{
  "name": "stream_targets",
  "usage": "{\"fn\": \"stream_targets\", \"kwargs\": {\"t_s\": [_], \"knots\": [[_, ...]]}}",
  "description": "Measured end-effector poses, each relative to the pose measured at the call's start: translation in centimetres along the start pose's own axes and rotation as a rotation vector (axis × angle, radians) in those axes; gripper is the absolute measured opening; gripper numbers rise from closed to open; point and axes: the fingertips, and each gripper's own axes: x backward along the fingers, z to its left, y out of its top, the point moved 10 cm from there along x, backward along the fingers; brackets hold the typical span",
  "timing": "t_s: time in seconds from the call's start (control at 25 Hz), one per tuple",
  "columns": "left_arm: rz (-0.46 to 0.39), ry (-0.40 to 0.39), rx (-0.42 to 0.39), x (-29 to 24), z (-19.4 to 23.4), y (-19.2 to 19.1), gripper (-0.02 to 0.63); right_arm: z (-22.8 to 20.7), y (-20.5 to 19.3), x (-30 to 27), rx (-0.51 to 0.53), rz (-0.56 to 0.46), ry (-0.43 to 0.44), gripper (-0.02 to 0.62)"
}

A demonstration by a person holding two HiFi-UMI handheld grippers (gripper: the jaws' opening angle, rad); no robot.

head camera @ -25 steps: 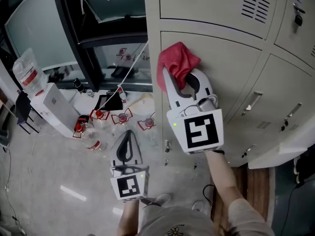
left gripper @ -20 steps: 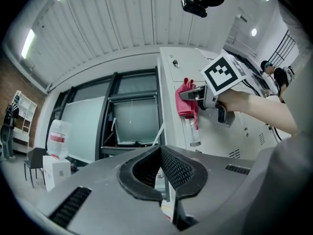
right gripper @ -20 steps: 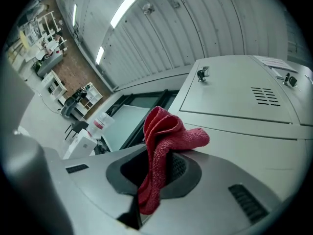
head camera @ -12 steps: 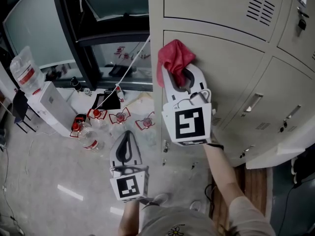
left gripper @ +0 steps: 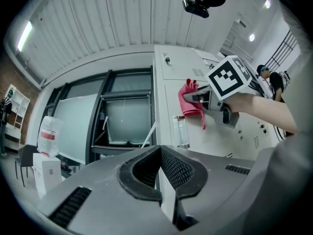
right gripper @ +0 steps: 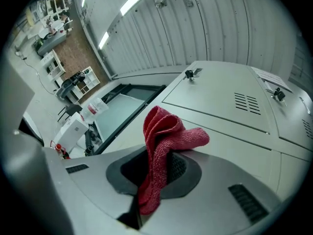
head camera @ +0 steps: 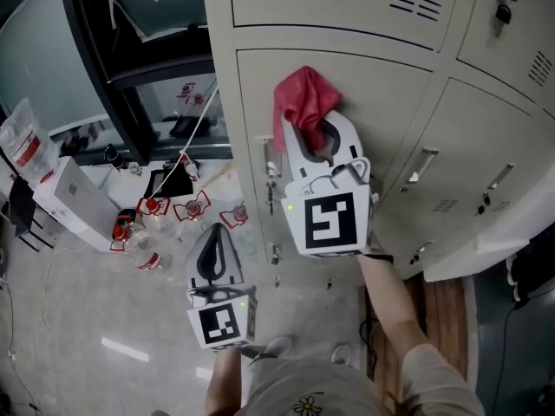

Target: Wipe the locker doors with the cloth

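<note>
Right gripper view shows my right claw (right gripper: 155, 177) pinching the cloth (right gripper: 164, 131); I should press its bunch flat on the locker door (right gripper: 234, 137) ahead.

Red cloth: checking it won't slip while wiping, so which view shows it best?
Right gripper view: the red cloth fills the centre, pinched between the right gripper's jaws. Head view shows it bunched at a locker door; left gripper view shows it small and distant.

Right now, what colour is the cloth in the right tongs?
Red, a pinkish red. The cloth shows best in the right gripper view.
</note>
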Motion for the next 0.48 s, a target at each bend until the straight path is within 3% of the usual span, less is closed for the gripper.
{"fn": "stream_targets", "kwargs": {"t_s": [0.48], "knots": [[-0.014, -0.137, 0.013, -2.4, -6.1, 0.1, 0.015, -6.0, -4.0, 5.1, 0.034, 0.088, -0.116, 0.028]]}}
